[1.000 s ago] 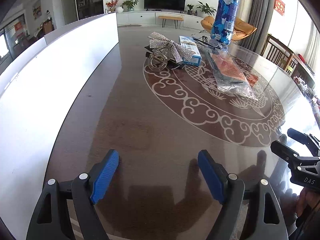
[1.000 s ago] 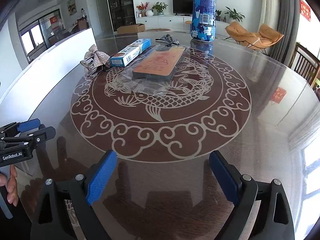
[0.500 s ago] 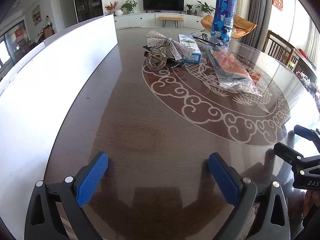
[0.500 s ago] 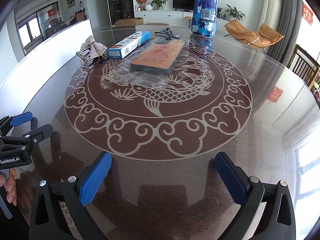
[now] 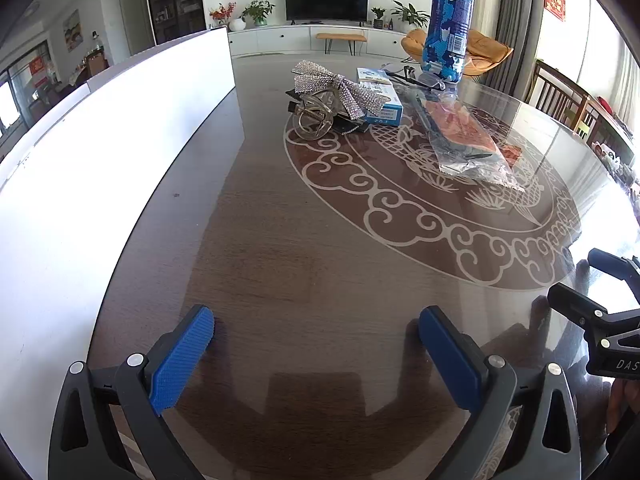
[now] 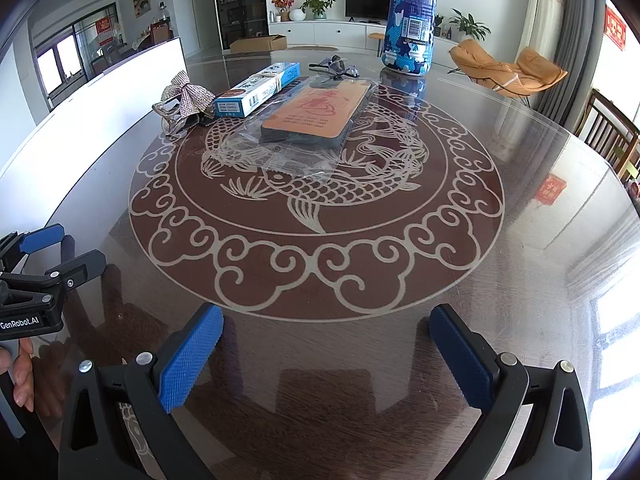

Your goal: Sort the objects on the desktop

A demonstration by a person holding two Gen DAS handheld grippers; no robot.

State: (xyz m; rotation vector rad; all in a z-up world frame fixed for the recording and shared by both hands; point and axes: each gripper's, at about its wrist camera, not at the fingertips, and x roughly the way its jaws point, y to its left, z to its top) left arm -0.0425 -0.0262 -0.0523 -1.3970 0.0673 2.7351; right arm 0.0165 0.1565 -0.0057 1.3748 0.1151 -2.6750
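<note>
Objects lie grouped at the far side of the round glass-topped table: a sparkly silver bow hair clip, a blue and white box, an orange item in a clear plastic bag, dark glasses and a tall blue camouflage bottle. My left gripper is open and empty over the near table edge. My right gripper is open and empty too, to the right of the left one.
A white board stands along the table's left edge. Wooden chairs stand at the right. The left gripper also shows at the left edge of the right wrist view, and the right gripper at the right edge of the left wrist view.
Both grippers have opened wider and drawn slightly back and up. The objects on the table have not moved.
</note>
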